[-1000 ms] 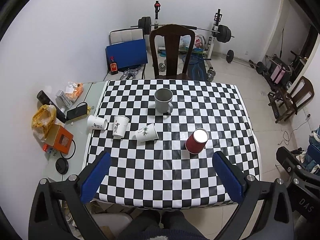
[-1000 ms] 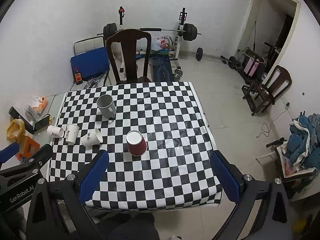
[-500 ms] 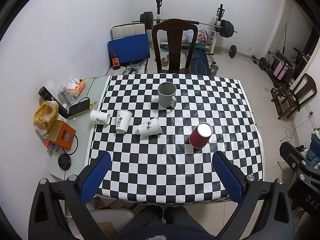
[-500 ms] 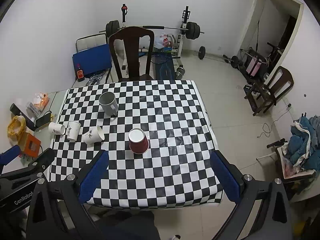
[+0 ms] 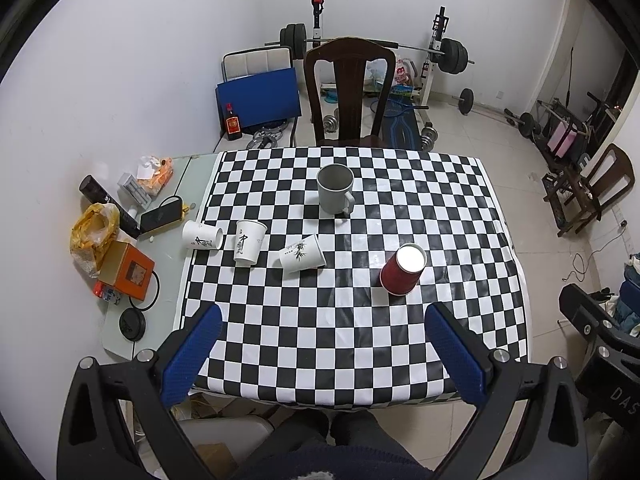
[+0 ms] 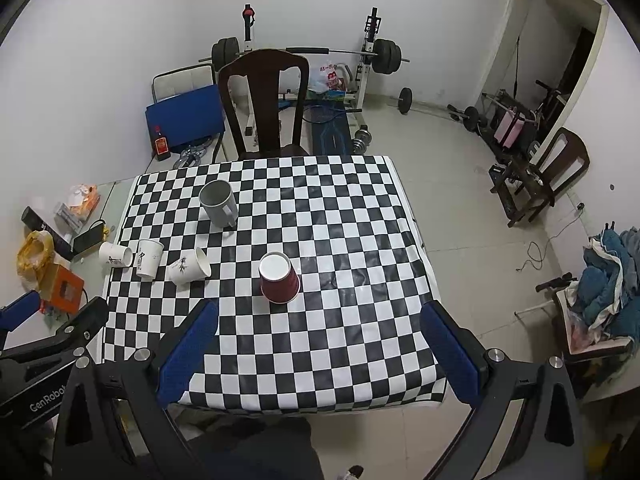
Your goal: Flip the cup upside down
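Note:
A red paper cup (image 5: 401, 270) (image 6: 279, 278) stands on the checkered table (image 5: 344, 344) (image 6: 344, 248), white end up; whether that is its base or its inside I cannot tell. A grey mug (image 5: 335, 189) (image 6: 219, 204) stands upright farther back. Three white paper cups sit at the left: one lying (image 5: 202, 236), one upright (image 5: 248, 242), one lying (image 5: 302, 259). My left gripper (image 5: 324, 356) and right gripper (image 6: 318, 354) are both open and empty, held high above the table's near edge.
A dark wooden chair (image 5: 347, 92) stands behind the table. A side shelf at the left holds an orange box (image 5: 126, 270), a yellow bag (image 5: 94, 236), a phone and small items. Gym weights and another chair (image 6: 548, 176) stand on the floor beyond.
Both grippers have risen and pulled back slightly, so the table looks a little farther away. The cups and mug have not moved.

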{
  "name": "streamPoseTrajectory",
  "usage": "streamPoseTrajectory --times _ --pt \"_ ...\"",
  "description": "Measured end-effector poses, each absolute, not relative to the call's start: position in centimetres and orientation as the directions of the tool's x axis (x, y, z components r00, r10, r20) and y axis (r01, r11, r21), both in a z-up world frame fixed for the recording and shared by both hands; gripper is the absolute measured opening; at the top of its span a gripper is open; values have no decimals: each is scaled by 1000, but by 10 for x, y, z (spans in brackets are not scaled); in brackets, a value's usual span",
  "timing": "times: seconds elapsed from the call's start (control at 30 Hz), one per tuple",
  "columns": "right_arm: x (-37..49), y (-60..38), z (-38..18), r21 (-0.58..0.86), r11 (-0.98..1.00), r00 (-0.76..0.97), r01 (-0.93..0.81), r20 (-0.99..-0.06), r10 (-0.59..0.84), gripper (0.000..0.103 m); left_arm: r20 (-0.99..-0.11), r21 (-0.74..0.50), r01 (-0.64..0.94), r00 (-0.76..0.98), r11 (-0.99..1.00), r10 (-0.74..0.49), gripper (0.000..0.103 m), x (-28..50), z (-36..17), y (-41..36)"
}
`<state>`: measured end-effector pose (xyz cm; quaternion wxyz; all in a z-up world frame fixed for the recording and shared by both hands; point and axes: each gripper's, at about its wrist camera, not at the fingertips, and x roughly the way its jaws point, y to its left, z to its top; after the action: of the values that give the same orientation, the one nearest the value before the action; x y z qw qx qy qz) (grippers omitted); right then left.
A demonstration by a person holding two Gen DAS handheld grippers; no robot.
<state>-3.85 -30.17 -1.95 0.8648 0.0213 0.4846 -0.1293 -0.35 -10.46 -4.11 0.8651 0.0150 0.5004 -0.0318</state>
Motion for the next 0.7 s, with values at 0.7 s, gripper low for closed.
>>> streamPoseTrajectory --times 0.7 --pt "-39 -303 -15 -88 966 494 245 -845 -202 102 -866 -4 73 499 997 -40 103 -4 -40 -107"
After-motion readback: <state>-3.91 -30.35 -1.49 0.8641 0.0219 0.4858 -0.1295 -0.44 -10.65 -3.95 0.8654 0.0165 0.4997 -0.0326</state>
